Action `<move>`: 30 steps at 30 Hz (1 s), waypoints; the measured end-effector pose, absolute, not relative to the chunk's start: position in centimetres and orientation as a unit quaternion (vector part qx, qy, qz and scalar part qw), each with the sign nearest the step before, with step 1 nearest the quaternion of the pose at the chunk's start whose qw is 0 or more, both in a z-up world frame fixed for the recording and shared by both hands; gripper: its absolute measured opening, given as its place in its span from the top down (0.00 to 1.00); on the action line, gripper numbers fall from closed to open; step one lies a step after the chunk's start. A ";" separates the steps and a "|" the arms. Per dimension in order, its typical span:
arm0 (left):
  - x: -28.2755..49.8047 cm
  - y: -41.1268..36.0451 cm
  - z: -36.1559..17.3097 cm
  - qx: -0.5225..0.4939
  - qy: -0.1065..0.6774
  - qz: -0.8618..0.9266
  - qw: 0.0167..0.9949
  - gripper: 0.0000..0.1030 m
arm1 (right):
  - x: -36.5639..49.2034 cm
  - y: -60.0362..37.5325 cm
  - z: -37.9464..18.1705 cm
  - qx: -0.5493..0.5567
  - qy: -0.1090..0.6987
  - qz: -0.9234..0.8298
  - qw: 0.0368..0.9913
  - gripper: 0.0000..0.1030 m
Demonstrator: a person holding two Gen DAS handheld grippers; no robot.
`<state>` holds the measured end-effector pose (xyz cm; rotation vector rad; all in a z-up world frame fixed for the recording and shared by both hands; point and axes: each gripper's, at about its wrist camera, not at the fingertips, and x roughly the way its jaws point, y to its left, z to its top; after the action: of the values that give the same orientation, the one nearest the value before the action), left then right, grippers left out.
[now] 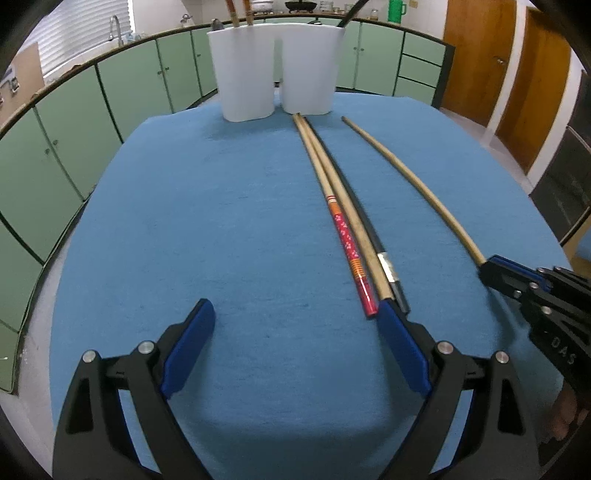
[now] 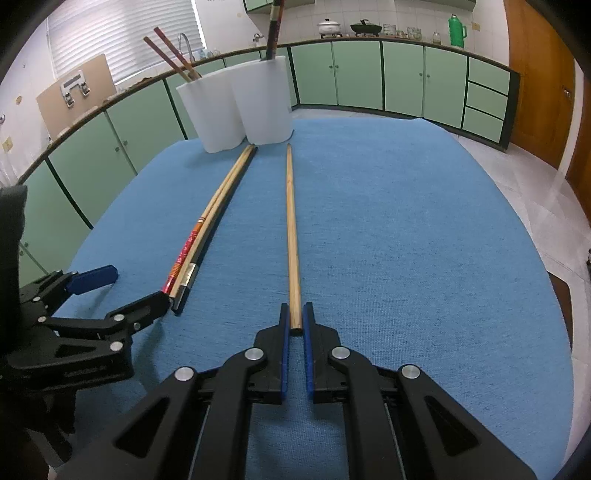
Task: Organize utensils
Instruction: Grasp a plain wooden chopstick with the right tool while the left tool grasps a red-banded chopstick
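Observation:
Two white holder cups (image 1: 277,70) (image 2: 240,107) stand at the far end of the blue cloth with chopsticks in them. My left gripper (image 1: 295,325) is open; its right finger touches the near ends of three chopsticks lying together: a red-patterned one (image 1: 349,243) (image 2: 184,254), a plain wooden one (image 1: 354,225) and a black one (image 1: 388,266). My right gripper (image 2: 295,325) (image 1: 495,269) is shut on the near end of a single wooden chopstick (image 2: 291,229) (image 1: 417,184) that lies on the cloth.
The blue cloth (image 1: 221,221) (image 2: 406,240) covers a round table. Green cabinets (image 1: 74,122) (image 2: 369,74) ring the room, with a sink, pots and a green flask (image 2: 456,31) on the counter. Wooden doors (image 1: 476,55) are at right.

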<state>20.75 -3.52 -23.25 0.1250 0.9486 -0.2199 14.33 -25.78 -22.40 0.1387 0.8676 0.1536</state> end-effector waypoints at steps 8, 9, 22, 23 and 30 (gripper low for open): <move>20.3 -0.1 -23.0 0.043 0.457 -0.069 0.886 0.14 | 14.4 -25.9 -22.4 0.069 0.419 0.075 0.902 0.93; 20.3 0.0 -22.9 0.040 0.456 -0.070 0.886 0.15 | 14.4 -25.9 -22.4 0.069 0.419 0.076 0.902 0.93; 19.9 -2.3 -22.6 0.051 0.439 -0.098 0.891 0.45 | 14.3 -26.2 -22.5 0.072 0.420 0.082 0.901 0.93; 19.8 -2.4 -22.5 0.050 0.438 -0.099 0.892 0.51 | 14.4 -26.3 -22.5 0.072 0.420 0.082 0.901 0.93; 19.2 -3.6 -22.6 0.055 0.428 -0.117 0.894 0.88 | 14.4 -26.1 -22.5 0.068 0.419 0.080 0.902 0.93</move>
<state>19.22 -3.64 -22.58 0.1144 0.8878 -0.2418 14.42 -26.10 -22.48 0.1399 0.8660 0.1646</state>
